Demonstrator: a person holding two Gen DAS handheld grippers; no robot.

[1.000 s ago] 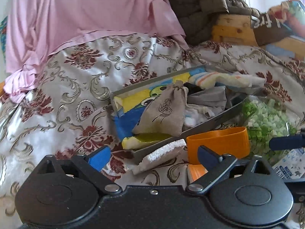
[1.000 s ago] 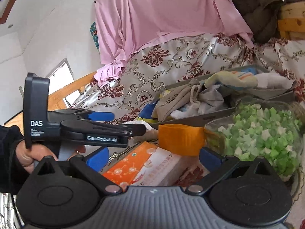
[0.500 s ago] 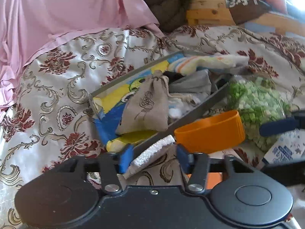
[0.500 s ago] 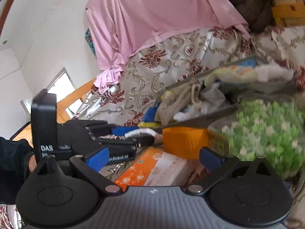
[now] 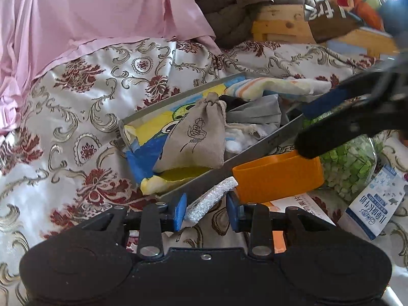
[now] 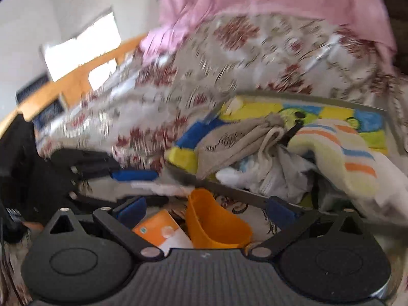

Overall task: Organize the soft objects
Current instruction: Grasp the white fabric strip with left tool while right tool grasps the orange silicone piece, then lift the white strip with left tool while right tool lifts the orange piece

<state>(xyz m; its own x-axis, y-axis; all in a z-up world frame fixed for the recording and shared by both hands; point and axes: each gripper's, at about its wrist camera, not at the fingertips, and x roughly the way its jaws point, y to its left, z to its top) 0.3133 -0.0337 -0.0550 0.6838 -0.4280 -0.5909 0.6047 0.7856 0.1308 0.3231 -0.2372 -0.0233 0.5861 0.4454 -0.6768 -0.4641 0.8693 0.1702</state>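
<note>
Beside the tray (image 5: 257, 150), left tongs (image 5: 206, 210) closing.

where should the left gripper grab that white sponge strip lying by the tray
Across its narrow width at the near end, coming from the camera side. The white sponge strip lies flat, pointing away between the left gripper pads, which are closing beside it; its far end meets the orange cup.

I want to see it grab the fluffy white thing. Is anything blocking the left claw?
No. The white fluffy pad already lies between the closing left claw fingers, with nothing between; the orange cup sits just beside it.
</note>
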